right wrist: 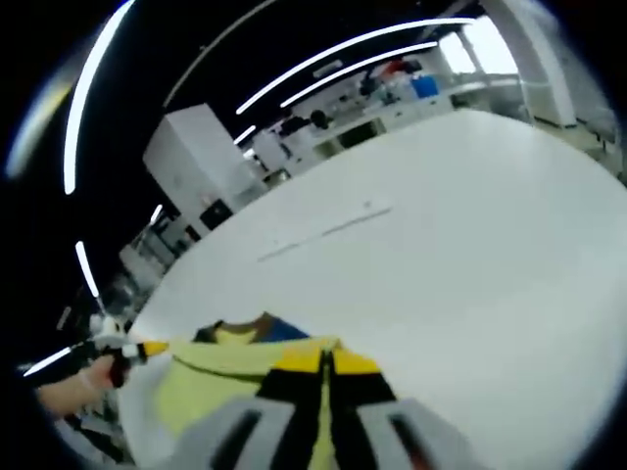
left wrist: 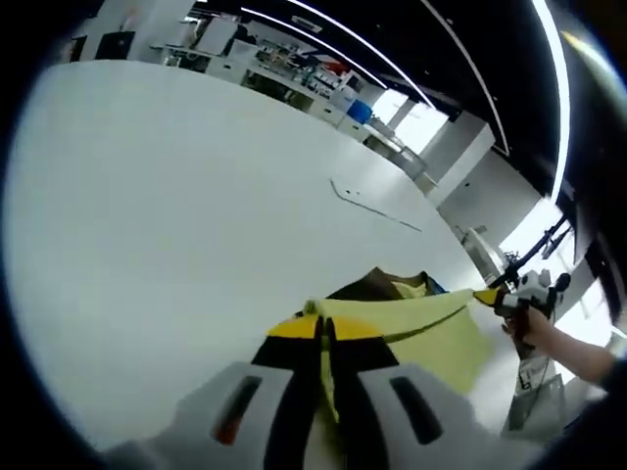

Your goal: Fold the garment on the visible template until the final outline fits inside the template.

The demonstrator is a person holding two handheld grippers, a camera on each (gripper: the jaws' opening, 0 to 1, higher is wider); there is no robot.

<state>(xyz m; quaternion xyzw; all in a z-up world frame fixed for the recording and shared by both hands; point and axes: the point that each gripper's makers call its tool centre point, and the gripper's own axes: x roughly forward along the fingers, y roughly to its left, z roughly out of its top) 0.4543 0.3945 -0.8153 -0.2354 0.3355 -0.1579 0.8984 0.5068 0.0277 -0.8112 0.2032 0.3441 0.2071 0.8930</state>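
Both hand-held grippers, left [left wrist: 328, 338] and right [right wrist: 323, 367], grasp the garment [left wrist: 441, 328] edge, stretched above the surface [left wrist: 196, 245]; soft, limp, best held by corners

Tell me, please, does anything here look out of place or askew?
Nothing looks damaged or spilled. The yellow garment hangs stretched above the white table, its edge pinched between the left gripper and the right gripper, as folding would need.

White table [left wrist: 176, 245] spans frame centre. Long ceiling light strips [right wrist: 343, 54] across top. Cluttered benches [left wrist: 294, 73] upper centre. White cabinet [right wrist: 196, 157] upper left.
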